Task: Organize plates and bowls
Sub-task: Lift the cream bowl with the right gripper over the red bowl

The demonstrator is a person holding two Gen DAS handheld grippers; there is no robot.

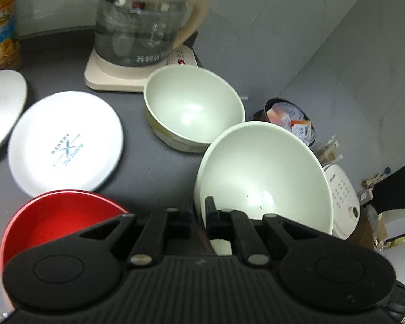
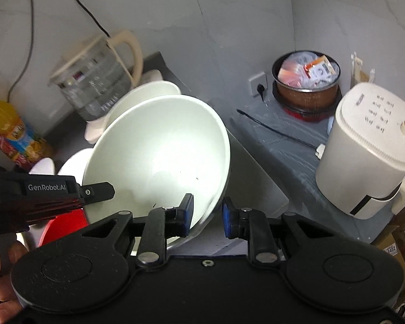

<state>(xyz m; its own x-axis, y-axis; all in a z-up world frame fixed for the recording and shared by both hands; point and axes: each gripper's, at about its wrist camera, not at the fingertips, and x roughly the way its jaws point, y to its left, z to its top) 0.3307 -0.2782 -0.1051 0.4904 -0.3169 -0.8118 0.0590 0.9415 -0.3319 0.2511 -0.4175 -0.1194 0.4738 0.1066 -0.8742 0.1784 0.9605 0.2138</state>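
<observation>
Grey worktop (image 1: pixel 154 167) carries two white plates, two pale green bowls and one red bowl (image 1: pixel 59 218). At lower right of the left view, the left gripper (image 1: pixel 198 213) pinches the near bowl (image 1: pixel 262 178) by its rim, tilted; the right gripper (image 2: pixel 207 213) straddles its opposite rim, fingers parted. Behind, the second bowl (image 1: pixel 194 108) crowds a glass kettle (image 1: pixel 143 24).

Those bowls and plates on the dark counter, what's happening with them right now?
A person is sorting dishes with two handheld grippers. The left gripper is shut on the rim of a pale green bowl, holding it tilted. The right gripper is open around that bowl's opposite rim. A second green bowl sits by the glass kettle, with two white plates and a red bowl nearby.
</observation>
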